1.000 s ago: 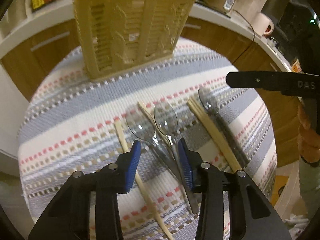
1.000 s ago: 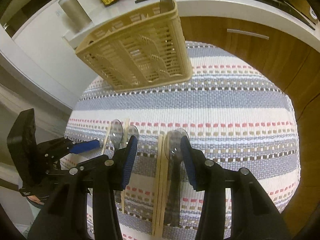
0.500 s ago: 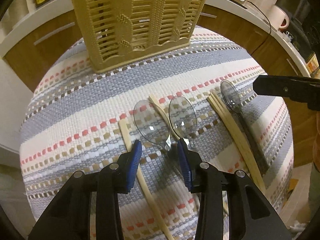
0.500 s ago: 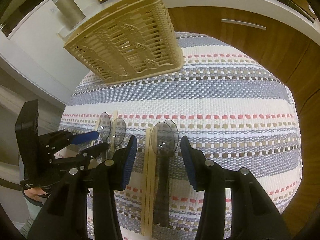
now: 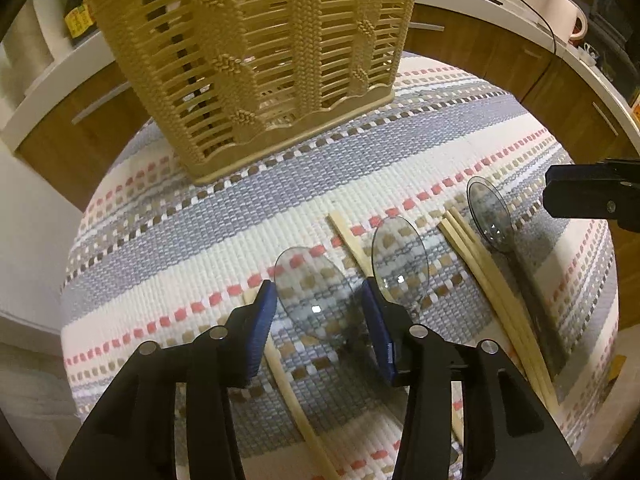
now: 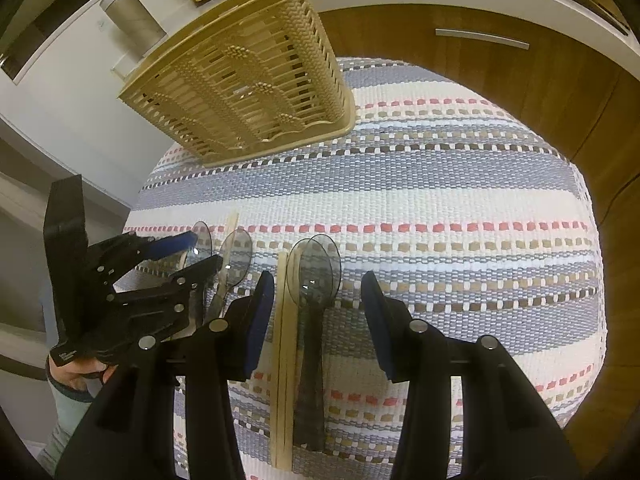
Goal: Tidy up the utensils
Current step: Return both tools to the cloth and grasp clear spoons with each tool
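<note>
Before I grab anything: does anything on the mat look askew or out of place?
Mostly tidy. One oddity: two clear spoons lie mixed with loose chopsticks, not paired like the chopsticks beside the stacked spoons.

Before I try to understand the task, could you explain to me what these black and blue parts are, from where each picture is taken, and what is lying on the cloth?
There is no robot here. A person holds one hand tool in each hand; each tool has two black fingers with blue pads and carries a wide-angle camera looking along them.

The left view shows the left gripper open, around the bowl of a clear plastic spoon. The right view shows the right gripper open, above another pair of clear spoons lying beside wooden chopsticks.

All lie on a striped woven cloth. Behind stands a beige slatted utensil basket. Nothing is gripped yet.
</note>
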`<state>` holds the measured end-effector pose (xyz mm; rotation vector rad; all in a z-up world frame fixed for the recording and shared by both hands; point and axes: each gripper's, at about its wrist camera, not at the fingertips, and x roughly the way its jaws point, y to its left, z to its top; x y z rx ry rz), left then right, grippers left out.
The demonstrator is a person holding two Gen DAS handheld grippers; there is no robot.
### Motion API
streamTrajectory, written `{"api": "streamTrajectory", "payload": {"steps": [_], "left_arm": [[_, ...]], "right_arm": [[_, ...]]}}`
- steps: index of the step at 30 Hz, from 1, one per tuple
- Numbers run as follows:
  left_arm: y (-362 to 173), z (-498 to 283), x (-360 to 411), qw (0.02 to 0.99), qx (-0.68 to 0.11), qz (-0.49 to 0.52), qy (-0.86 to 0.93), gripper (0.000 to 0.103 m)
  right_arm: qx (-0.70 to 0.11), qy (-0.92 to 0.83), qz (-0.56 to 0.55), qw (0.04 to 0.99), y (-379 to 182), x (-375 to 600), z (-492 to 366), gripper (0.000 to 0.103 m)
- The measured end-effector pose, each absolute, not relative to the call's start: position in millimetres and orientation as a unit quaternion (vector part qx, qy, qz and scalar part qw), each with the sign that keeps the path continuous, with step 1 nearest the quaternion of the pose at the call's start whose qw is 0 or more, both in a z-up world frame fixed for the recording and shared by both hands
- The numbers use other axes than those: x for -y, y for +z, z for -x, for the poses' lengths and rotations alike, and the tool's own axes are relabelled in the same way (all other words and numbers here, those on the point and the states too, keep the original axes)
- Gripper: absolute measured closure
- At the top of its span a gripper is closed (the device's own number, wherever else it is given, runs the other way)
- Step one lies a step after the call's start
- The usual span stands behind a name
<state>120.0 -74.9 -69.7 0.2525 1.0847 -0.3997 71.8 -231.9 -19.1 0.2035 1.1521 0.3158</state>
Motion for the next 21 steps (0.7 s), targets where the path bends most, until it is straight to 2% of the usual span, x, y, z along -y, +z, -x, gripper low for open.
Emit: {"api": "streamTrajectory", "payload": {"steps": [3, 7, 21], "left_arm": [[-71.1, -119.5, 79.4, 0.832, -0.508, -0.123, -0.187, 0.060], [-70.8, -122.3, 81.9, 0.834, -0.505, -0.111, -0.190, 0.067], [-57.3, -119.4, 48.0, 0.849, -0.482, -0.029, -0.215, 0.069]], "right_arm": [[-0.546, 0.155, -0.095, 0.818, -19.8, 228.4, -74.4, 0.061], [-0.553, 0.149, -0.086, 0.815, -22.5, 223.1, -79.0, 0.061], [-0.582, 0.149, -0.072, 0.796, -44.5, 199.4, -101.2, 0.061]]}}
